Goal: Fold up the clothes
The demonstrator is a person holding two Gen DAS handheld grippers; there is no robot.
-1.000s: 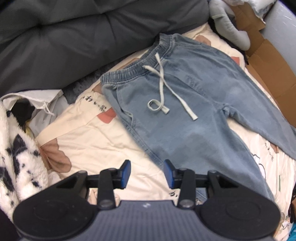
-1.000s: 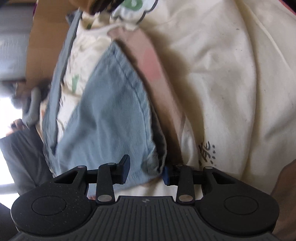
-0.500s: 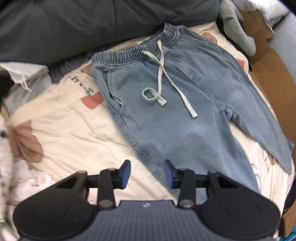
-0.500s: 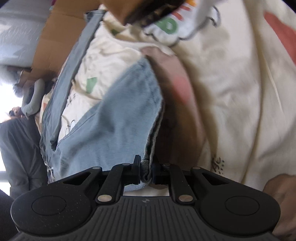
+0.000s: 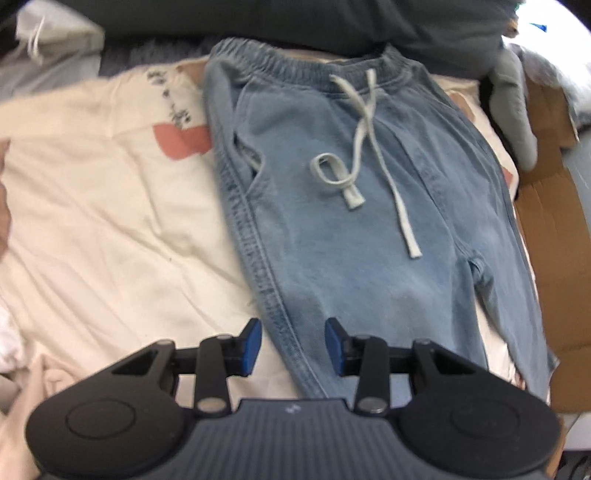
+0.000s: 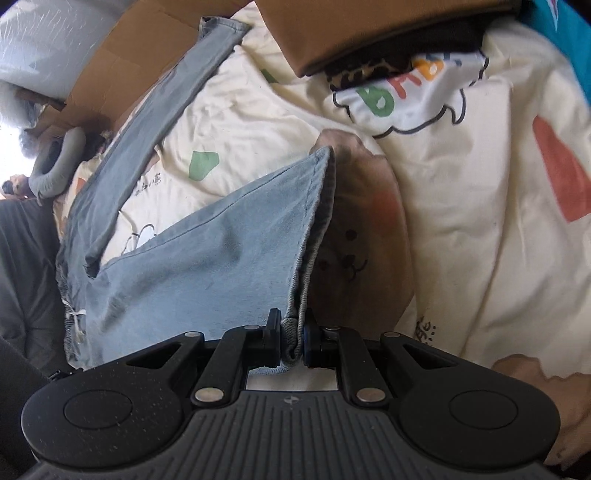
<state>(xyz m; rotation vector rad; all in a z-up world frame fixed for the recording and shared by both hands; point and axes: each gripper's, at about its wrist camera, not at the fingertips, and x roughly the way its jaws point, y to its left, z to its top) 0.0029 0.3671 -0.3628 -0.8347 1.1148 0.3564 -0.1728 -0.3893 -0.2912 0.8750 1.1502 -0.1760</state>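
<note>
Jeans: light-blue denim trousers (image 5: 332, 206) with an elastic waistband and a white drawstring (image 5: 364, 147) are laid flat, front up, on the cream printed bedsheet (image 5: 110, 221). Waistband is seen at the far edge of the bed, just against the dark grey duvet (image 5: 406, 26); legs run toward the near edge. In the left wrist view the trousers sit right of centre on the sheet, with the brown cardboard box (image 5: 554, 229) along the bed's right edge.

Left gripper (image 5: 293, 345) is held above the outer seam of one trouser leg, blue-padded jaws spread wide, nothing between them; contact with the fabric cannot be told.

Right gripper (image 6: 291, 339) is clamped on the hem corner of a trouser leg (image 6: 207, 266); denim is pinched between the closed jaws and the hem is lifted off the sheet, its edge rising up from the jaws. The other leg (image 6: 147, 129) is seen stretched flat toward the far left of that view, beside cardboard. A white garment with coloured letters (image 6: 406, 92) lies on the sheet beyond the lifted hem, partly under a brown box (image 6: 369, 29).
</note>
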